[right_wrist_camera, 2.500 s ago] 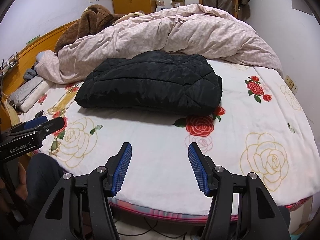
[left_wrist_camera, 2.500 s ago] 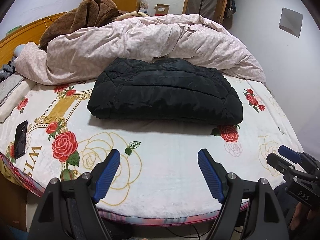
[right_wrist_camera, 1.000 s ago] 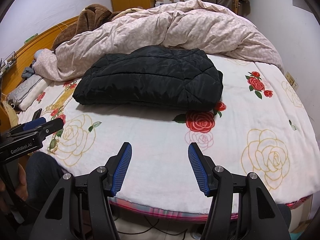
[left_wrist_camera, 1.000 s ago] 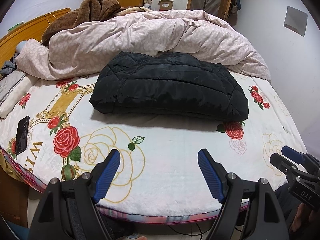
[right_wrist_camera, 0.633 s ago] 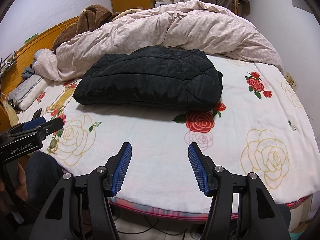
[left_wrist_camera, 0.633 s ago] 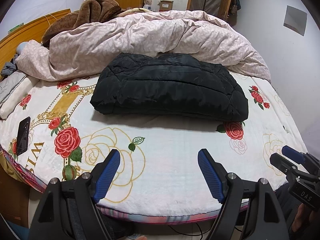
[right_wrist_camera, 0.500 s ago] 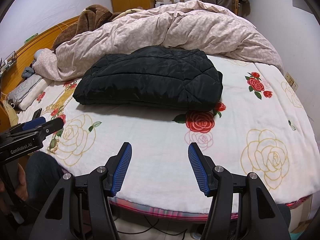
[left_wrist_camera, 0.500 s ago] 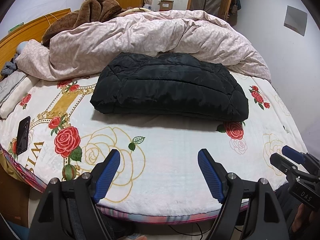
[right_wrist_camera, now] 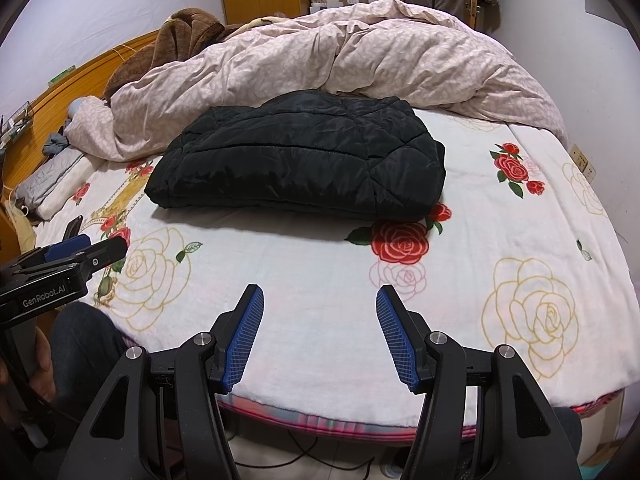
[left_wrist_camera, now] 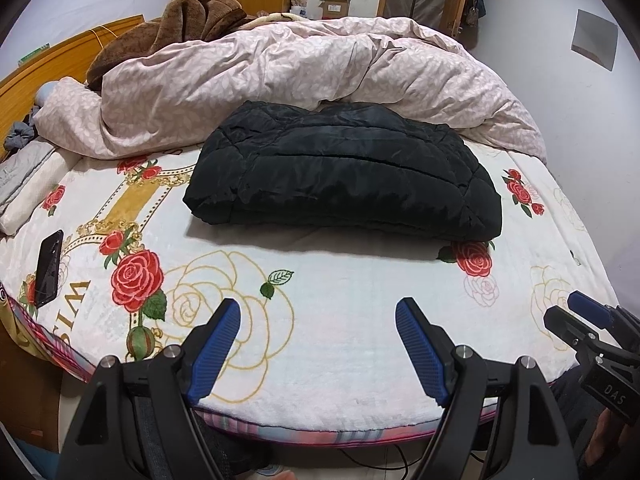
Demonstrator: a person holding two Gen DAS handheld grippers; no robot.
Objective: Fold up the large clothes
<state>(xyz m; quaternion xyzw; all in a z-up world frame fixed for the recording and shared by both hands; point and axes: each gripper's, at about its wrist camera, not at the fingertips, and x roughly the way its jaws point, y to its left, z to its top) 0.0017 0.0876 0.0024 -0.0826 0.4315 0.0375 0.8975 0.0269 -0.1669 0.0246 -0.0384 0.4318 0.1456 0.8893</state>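
Note:
A black quilted jacket [left_wrist_camera: 344,176] lies folded into a thick rectangle in the middle of the bed; it also shows in the right wrist view [right_wrist_camera: 304,160]. My left gripper [left_wrist_camera: 318,312] is open and empty, held back over the bed's near edge, well short of the jacket. My right gripper [right_wrist_camera: 320,300] is open and empty, also near the front edge. Each gripper shows at the side of the other's view: the right one [left_wrist_camera: 588,320] and the left one [right_wrist_camera: 80,250].
A rose-print white blanket [left_wrist_camera: 340,320] covers the bed. A bunched pink duvet [left_wrist_camera: 280,76] and a brown blanket [left_wrist_camera: 188,16] lie behind the jacket. A black phone [left_wrist_camera: 48,268] lies at the left edge. Folded grey cloth [right_wrist_camera: 52,180] sits by the wooden headboard [right_wrist_camera: 60,84].
Both grippers have pulled back slightly and settled; the jacket has not moved. Both stay open and empty.

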